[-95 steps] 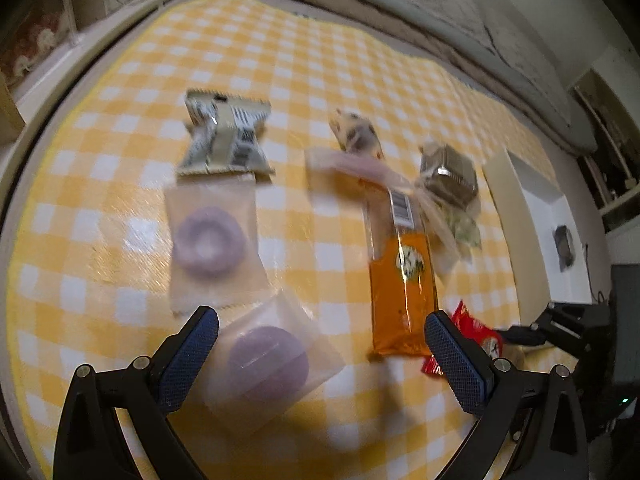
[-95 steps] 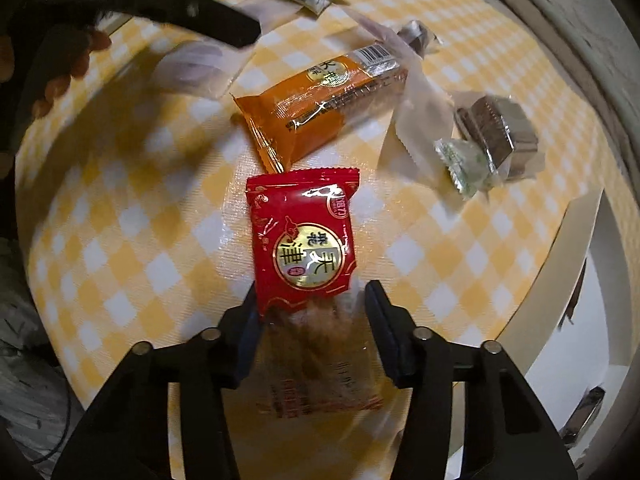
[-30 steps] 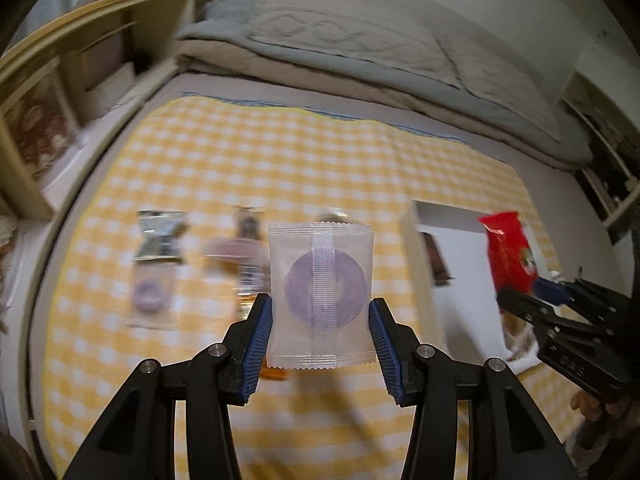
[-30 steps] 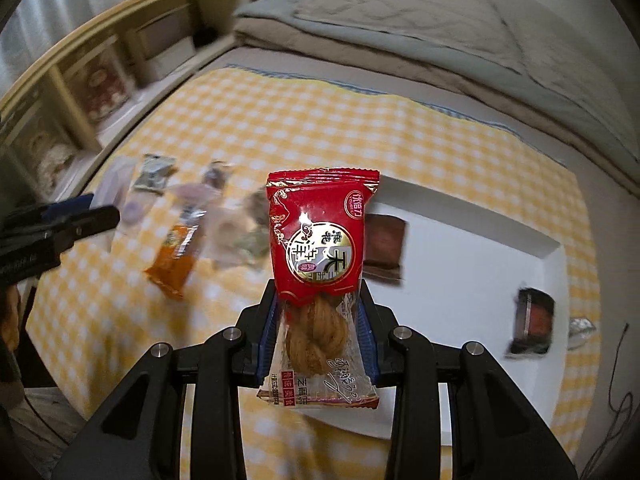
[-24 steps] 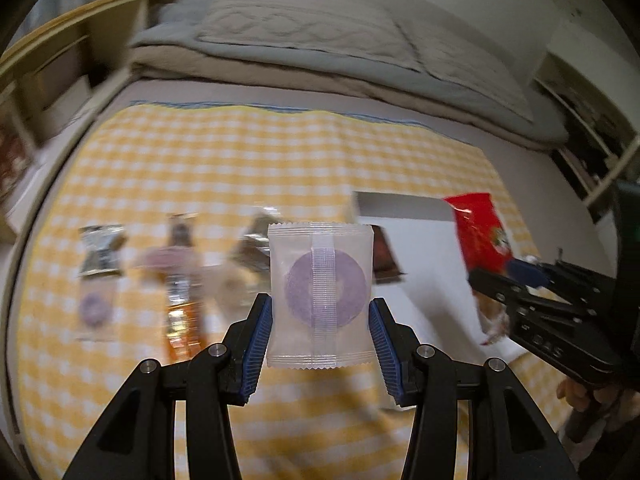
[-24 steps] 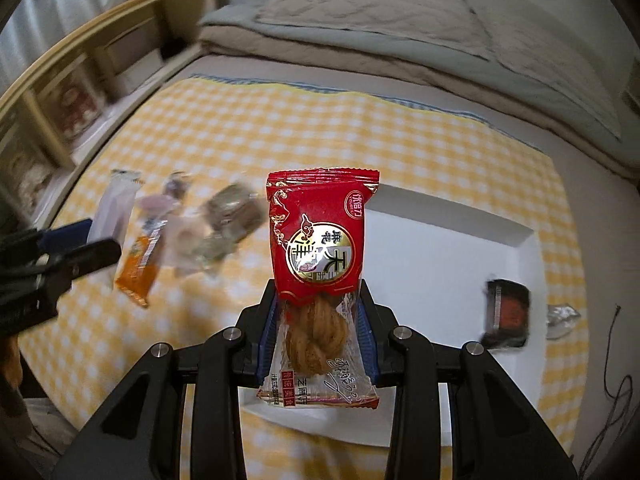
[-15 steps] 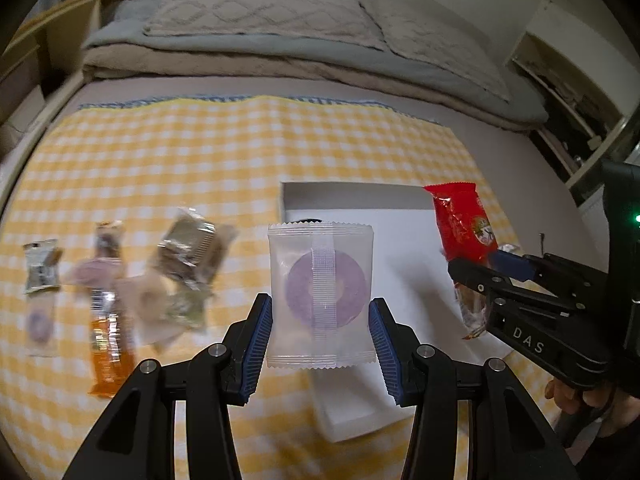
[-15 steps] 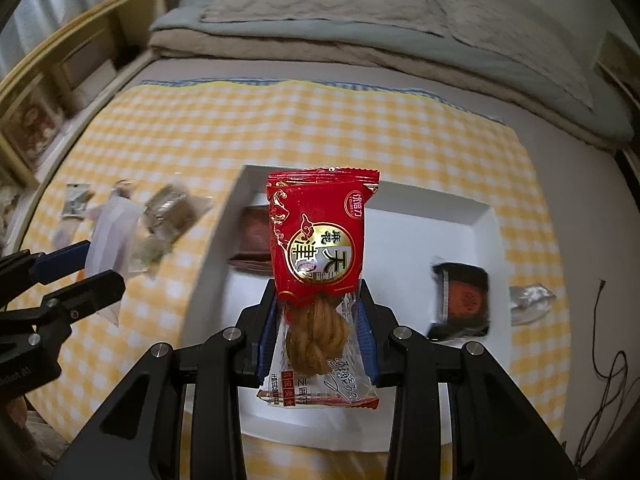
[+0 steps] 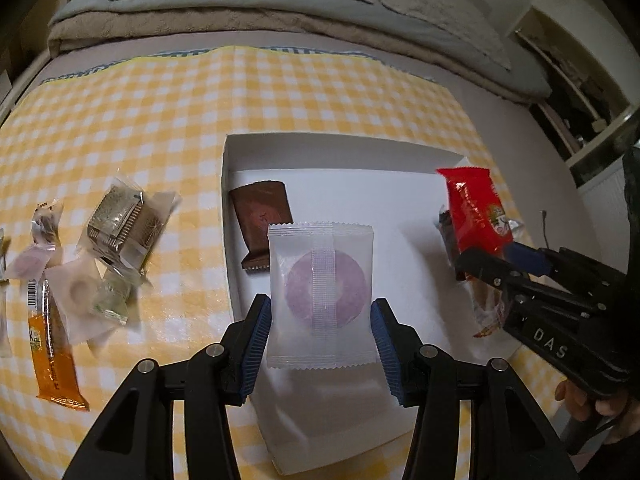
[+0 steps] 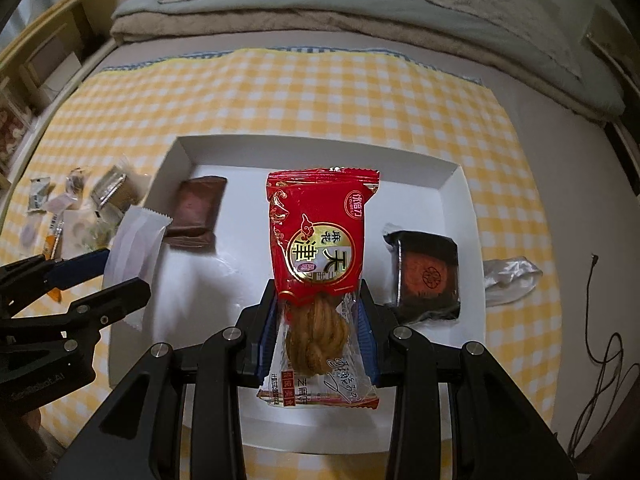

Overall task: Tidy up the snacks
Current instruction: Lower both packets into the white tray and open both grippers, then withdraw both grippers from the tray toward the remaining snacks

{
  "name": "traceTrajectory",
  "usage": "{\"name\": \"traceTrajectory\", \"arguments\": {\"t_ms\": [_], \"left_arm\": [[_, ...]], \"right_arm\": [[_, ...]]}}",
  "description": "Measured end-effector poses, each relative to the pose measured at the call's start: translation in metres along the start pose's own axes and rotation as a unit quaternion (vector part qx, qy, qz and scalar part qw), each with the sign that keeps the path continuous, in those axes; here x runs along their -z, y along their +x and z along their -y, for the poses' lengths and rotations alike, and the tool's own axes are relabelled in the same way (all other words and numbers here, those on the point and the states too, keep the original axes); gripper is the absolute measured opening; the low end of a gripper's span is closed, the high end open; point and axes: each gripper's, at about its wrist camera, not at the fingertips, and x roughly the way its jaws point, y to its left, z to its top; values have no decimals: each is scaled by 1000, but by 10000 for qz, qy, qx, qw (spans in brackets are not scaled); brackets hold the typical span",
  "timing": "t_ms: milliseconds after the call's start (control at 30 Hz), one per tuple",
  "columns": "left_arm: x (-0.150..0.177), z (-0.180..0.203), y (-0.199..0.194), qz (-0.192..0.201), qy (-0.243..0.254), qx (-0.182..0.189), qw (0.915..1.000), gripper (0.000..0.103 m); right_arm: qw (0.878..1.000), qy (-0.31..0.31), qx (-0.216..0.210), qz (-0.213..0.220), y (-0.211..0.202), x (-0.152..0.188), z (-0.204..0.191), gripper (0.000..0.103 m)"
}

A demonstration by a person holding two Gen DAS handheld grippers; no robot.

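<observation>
A clear packet with a purple ring stands upright between the pads of my left gripper, over the near left part of the white tray. Its jaws are opening, and the pads still touch the packet's side edges. My right gripper is shut on a red twisted-dough snack bag and holds it above the middle of the tray. In the tray lie a brown packet at the left and a dark round-cake packet at the right.
Loose snacks lie on the yellow checked cloth left of the tray: an orange bar, a silvery boxed packet and several small clear packets. A silver wrapper lies right of the tray. Bedding lines the far edge.
Both grippers have carried their packets from the snack pile rightward over the tray and lower. The left pads have spread out to the packet's edges.
</observation>
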Motion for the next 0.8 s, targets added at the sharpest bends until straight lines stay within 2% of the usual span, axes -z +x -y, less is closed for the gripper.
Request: {"name": "traceTrajectory", "arguments": {"t_ms": [100, 167, 267, 300, 367, 533, 600, 733, 800], "left_arm": [[-4, -3, 3, 32, -4, -46, 10000, 66], [-4, -6, 4, 49, -37, -62, 10000, 80], [-1, -10, 3, 58, -55, -74, 9999, 93], [0, -11, 2, 61, -59, -74, 9999, 95], [2, -12, 0, 79, -49, -84, 9999, 103], [9, -17, -7, 84, -47, -162, 9998, 103], [11, -19, -10, 90, -29, -218, 9997, 103], [15, -22, -18, 115, 9, -261, 9996, 103], [16, -22, -24, 141, 41, -266, 9995, 103]], "right_arm": [[9999, 140, -28, 71, 2, -2, 5, 39], [9996, 232, -96, 114, 2, -2, 7, 45], [9997, 214, -107, 85, 3, -3, 5, 48], [9997, 209, -93, 62, 3, -2, 4, 51], [9998, 202, -69, 35, 4, 0, 3, 67], [9999, 133, -18, 96, 1, 5, 2, 73], [9998, 74, 64, 175, -2, 7, 2, 79], [9994, 92, 161, 289, -9, 11, 4, 100], [9992, 121, 186, 347, -13, 14, 5, 103]]}}
